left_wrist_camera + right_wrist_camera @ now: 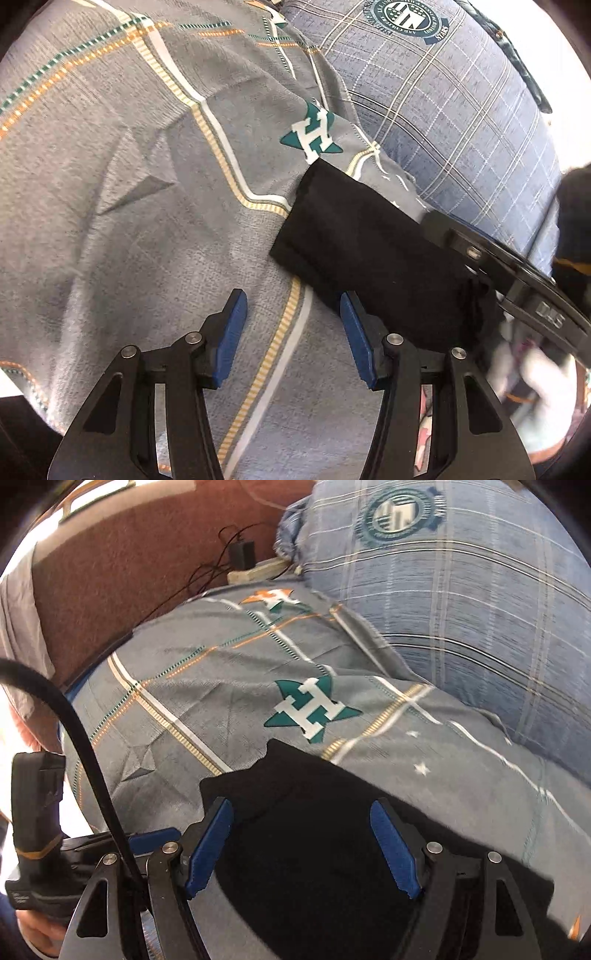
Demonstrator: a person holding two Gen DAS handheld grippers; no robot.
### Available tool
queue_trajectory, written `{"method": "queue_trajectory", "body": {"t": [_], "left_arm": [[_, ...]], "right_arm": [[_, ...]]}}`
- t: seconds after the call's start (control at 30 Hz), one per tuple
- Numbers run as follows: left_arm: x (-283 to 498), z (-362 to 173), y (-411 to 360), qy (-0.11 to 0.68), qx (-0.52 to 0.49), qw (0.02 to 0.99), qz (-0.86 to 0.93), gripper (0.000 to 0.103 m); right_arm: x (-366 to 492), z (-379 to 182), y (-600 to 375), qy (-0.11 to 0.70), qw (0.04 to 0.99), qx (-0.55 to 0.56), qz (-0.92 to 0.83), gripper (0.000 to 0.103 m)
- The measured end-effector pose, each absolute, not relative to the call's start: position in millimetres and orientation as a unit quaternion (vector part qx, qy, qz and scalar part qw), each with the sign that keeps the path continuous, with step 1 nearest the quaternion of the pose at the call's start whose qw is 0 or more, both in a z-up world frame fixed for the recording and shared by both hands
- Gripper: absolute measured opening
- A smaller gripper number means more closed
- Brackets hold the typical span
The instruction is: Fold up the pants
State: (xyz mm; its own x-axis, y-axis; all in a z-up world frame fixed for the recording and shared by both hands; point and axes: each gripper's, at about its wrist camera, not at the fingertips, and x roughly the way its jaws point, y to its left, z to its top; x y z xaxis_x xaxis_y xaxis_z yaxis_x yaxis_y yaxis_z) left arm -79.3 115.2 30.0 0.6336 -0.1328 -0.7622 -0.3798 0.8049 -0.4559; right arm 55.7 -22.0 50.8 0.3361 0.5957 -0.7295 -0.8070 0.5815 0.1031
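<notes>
Pants [314, 842]: black, soft, limp, lying bunched on the grey bedspread [129, 221] beside the blue pillow [461, 609]. Your left tool [293, 332] and right tool [301, 845] are both spread, pinching nothing. Grab a hem edge or they'll likely sag.

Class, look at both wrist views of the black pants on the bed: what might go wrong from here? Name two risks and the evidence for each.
1. Both tools are open and grip nothing. The left tool sits mostly over the sheet, beside the pants, so closing there may pinch bedding instead.
2. The right tool straddles a rumpled part of the pants; closing there may catch one layer only and skew the fold.
</notes>
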Motion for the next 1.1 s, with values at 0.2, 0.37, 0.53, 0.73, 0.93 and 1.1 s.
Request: {"method": "queue_trajectory", "body": {"t": [0.2, 0.37, 0.53, 0.73, 0.93, 1.1], "left_arm": [[-69, 27, 112, 0.425, -0.296, 0.853, 0.066, 0.061], [-59, 26, 107, 0.421, -0.287, 0.858, 0.062, 0.066], [-52, 24, 107, 0.413, -0.278, 0.865, 0.059, 0.070], [-55, 20, 123, 0.405, -0.362, 0.840, -0.002, 0.070], [-55, 10, 141, 0.384, -0.455, 0.803, -0.040, 0.072], [-49, 13, 137, 0.381, -0.441, 0.812, -0.032, 0.072]], "right_arm": [[74, 39, 4, 0.390, 0.784, -0.173, 0.450, 0.076], [85, 28, 14, 0.406, 0.769, -0.181, 0.460, 0.076], [94, 20, 22, 0.414, 0.759, -0.173, 0.472, 0.076], [105, 20, 20, 0.429, 0.747, -0.146, 0.487, 0.076], [112, 22, 8, 0.438, 0.736, -0.111, 0.504, 0.076], [117, 22, 7, 0.441, 0.733, -0.107, 0.507, 0.076]]}}
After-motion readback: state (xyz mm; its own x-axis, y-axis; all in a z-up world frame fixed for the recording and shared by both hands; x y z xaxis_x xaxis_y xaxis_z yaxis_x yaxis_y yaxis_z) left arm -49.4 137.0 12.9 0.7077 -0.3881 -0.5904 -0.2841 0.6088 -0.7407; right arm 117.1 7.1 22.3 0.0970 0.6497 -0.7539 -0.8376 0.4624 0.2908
